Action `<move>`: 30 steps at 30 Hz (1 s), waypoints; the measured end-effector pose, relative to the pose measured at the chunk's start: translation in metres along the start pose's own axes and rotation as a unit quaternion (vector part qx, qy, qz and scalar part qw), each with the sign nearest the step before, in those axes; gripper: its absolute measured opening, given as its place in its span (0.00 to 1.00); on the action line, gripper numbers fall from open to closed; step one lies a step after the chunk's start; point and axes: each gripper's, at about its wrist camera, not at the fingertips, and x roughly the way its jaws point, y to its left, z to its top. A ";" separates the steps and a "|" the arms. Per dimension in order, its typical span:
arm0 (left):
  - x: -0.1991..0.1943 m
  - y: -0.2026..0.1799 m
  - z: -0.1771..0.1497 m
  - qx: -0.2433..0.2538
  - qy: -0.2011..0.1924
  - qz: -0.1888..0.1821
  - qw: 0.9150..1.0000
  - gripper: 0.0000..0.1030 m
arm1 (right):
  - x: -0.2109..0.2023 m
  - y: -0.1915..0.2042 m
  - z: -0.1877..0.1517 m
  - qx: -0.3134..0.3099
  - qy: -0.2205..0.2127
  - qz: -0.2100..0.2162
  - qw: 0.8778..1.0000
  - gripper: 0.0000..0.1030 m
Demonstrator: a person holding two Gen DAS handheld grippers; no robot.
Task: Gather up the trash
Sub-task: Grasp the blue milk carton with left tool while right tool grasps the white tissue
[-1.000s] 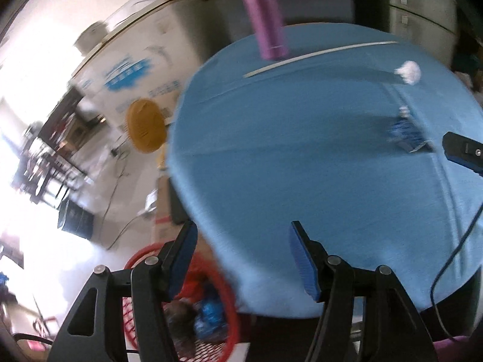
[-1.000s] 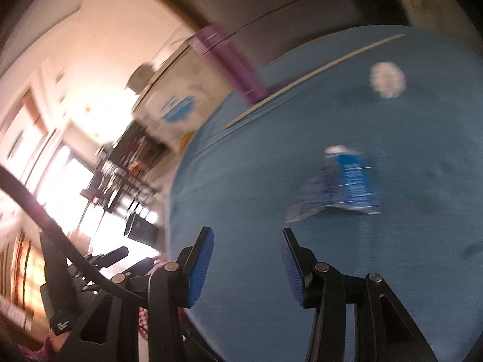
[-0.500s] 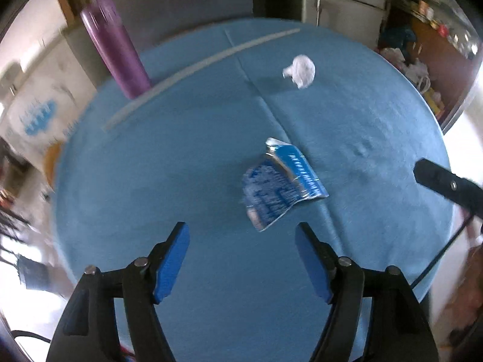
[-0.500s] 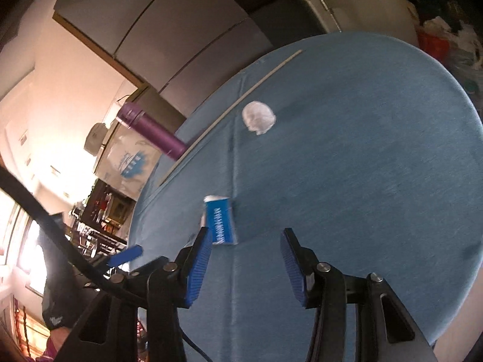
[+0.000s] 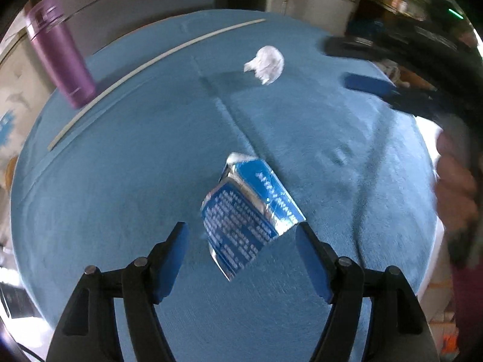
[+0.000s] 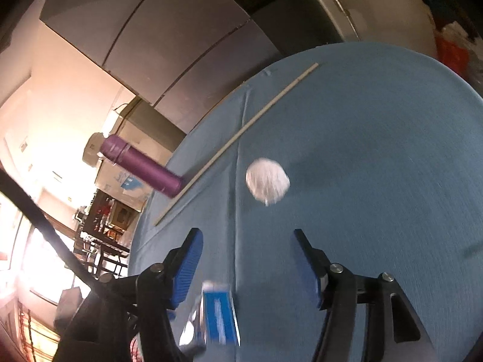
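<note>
Having just widened its empty jaws, the right gripper (image 6: 246, 264) is lining up on the tissue wad (image 6: 267, 181) ahead, while the released left gripper (image 5: 241, 256) is straddling the blue wrapper (image 5: 247, 211).

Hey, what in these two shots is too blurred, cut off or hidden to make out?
- Wrapper print: left view, blurred.
- Wrapper's lower end: right view, cut off by the frame edge.
- Right gripper: left view, motion-smeared.
- Bottle top: left view, cropped by the fisheye rim.

Matt blue cloth (image 5: 120, 211) bears a glossy foil wrapper (image 5: 250, 211) and crumpled paper (image 5: 267, 64).
</note>
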 end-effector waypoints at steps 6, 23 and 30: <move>-0.003 0.003 0.018 0.067 -0.024 -0.035 0.997 0.73 | 0.048 -0.009 0.033 0.021 -0.001 -0.029 0.999 0.62; 0.051 0.018 0.029 0.100 0.018 -0.167 0.981 0.76 | 0.055 -0.012 0.021 -0.009 0.007 -0.030 0.999 0.39; 0.044 0.007 0.011 0.103 0.003 -0.149 0.984 0.77 | 0.010 -0.017 -0.012 -0.011 -0.002 -0.007 1.000 0.39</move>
